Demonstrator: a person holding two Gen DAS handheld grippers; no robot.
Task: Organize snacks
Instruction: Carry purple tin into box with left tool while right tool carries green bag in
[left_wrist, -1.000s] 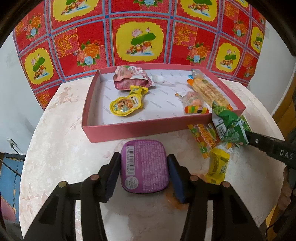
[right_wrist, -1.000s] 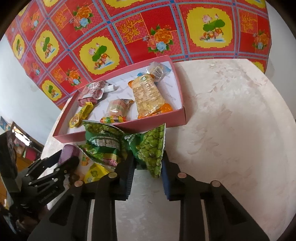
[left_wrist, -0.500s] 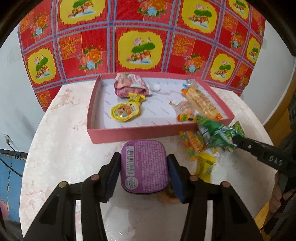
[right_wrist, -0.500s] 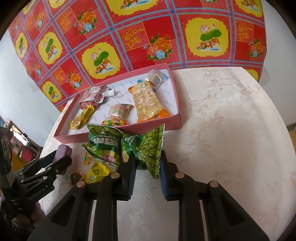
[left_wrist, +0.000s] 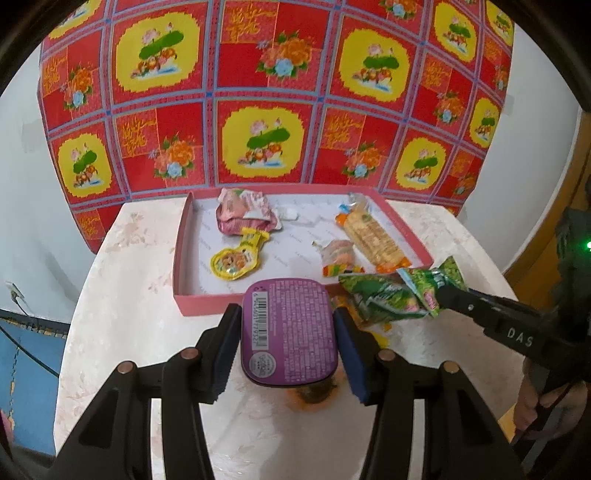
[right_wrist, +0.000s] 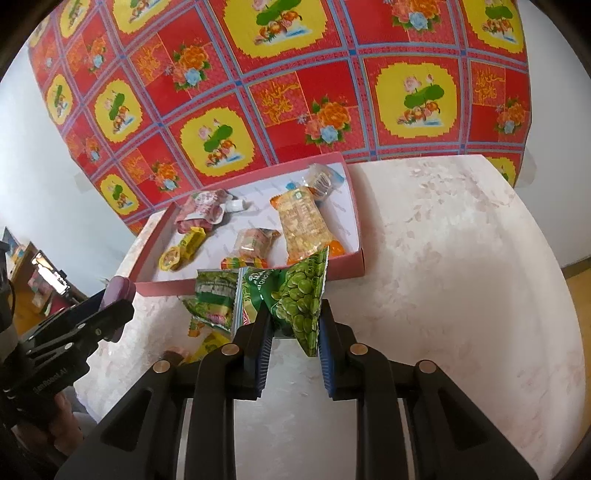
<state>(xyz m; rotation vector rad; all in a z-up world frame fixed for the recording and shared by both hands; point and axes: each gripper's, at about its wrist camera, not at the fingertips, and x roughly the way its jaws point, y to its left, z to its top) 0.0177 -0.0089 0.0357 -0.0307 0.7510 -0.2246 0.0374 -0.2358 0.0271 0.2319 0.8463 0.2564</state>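
Purple tin (left_wrist: 290, 332), flat, rounded corners, barcode strip down its left edge and round sticker at lower left; label side up. Sits centre frame in left wrist view, lifted above the pale table (left_wrist: 122, 317), overlapping the near wall of the pink box (left_wrist: 210, 304). Left gripper (left_wrist: 288, 336) clamped on tin, blue pads (left_wrist: 225, 354) pressed to both long sides.

Green pea packets (right_wrist: 295, 299), shiny, printed with round green peas, several joined in a crumpled string. Hang at centre of right wrist view, just before the box's near right corner. Right gripper (right_wrist: 293, 332) pinched on lower end of packets; enters left view from lower right edge.

Inside box: pink pouch (left_wrist: 245, 216), yellow jelly cup (left_wrist: 236, 260), orange cracker pack (left_wrist: 371, 238).
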